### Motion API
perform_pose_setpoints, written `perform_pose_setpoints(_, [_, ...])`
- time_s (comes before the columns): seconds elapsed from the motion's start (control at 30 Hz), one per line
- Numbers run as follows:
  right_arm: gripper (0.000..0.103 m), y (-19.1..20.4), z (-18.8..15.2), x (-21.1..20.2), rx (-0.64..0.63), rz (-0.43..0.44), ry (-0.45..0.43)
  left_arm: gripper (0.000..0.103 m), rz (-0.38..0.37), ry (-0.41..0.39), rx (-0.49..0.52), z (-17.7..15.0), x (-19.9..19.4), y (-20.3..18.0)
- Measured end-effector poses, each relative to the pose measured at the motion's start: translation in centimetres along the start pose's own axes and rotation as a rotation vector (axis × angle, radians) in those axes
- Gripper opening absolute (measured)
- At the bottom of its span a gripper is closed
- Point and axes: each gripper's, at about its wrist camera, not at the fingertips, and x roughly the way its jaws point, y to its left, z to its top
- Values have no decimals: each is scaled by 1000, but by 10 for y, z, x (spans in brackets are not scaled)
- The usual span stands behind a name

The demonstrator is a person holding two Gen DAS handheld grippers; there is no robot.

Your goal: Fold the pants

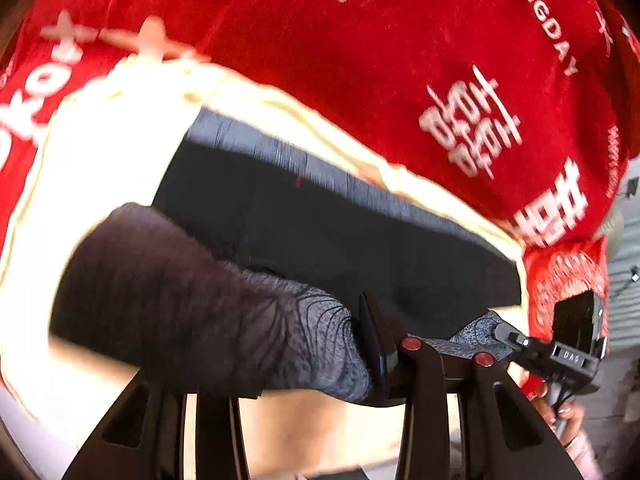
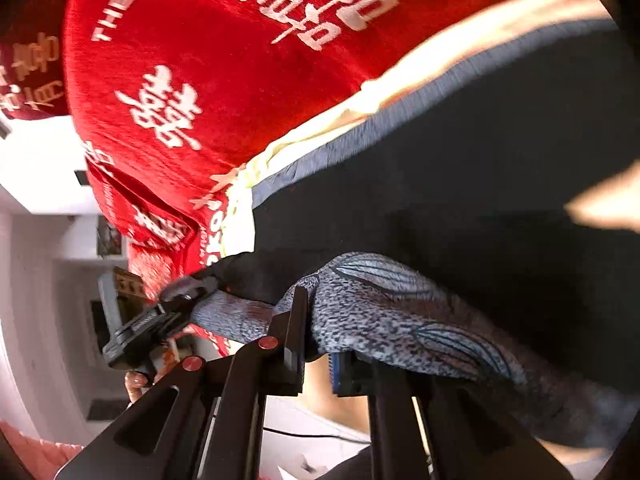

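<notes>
Red velvety cloth printed with white characters and lettering (image 1: 360,60) was seen covering the surface in both views, with a pale cream sheet (image 1: 100,168) spread over it. On that sheet the pants (image 1: 320,232) were laid, a dark navy garment with a grey ribbed waistband, one mottled grey patterned edge of them being lifted off the rest. That patterned edge was seen clamped in the left gripper (image 1: 424,344), whose black fingers were closed on the fabric. A further stretch of the same edge was grasped by the right gripper (image 2: 316,344), clenched tightly on it. Each gripper was visible from the other's camera, just beside the cloth's edge. Both views were blurred.
</notes>
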Motion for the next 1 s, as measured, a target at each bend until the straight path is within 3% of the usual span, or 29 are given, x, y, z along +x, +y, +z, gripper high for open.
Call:
perform_pose_setpoints(0.2, [12, -24, 109, 67, -36, -118, 152, 44, 116, -46, 6, 61, 66, -2])
perform_pose_setpoints(0.3, [12, -44, 143, 97, 5, -122, 191, 44, 186, -45, -8, 80, 98, 6])
perform_pose_setpoints(0.37, [14, -54, 154, 106, 40, -109, 194, 45, 186, -19, -20, 87, 106, 11])
perform_pose_setpoints(0.4, [22, -56, 157, 107, 62, -98, 198, 45, 172, -2, -33, 90, 104, 13])
perform_pose_setpoints(0.43, [44, -54, 158, 106, 73, -68, 199, 47, 158, 1, -34, 91, 98, 14])
perform_pose_setpoints(0.47, [60, -49, 158, 103, 61, -35, 194, 58, 153, -6, -27, 90, 88, 13])
perform_pose_setpoints(0.5, [87, -41, 158, 98, 33, -9, 189, 67, 175, -21, -18, 88, 76, 11])
perform_pose_setpoints(0.53, [91, -29, 156, 91, -6, 1, 179, 79, 203, -41, -9, 86, 66, 10])
perform_pose_setpoints(0.67, [86, 16, 140, 64, -161, -84, 124, 81, 281, -65, 48, 74, 42, -7])
perform_pose_setpoints(0.73, [56, 30, 129, 66, -227, -119, 141, 81, 330, -50, 125, 70, 52, -19])
perform_pose_setpoints(0.8, [46, 32, 126, 81, -295, -212, 169, 81, 376, -26, 195, 69, 73, -28])
perform_pose_setpoints(0.93, [43, 3, 138, 119, -325, -377, 176, 81, 472, -4, 161, 77, 125, -17])
perform_pose_setpoints(1.0, [40, -24, 149, 119, -294, -378, 167, 87, 517, -40, 143, 77, 136, -9])
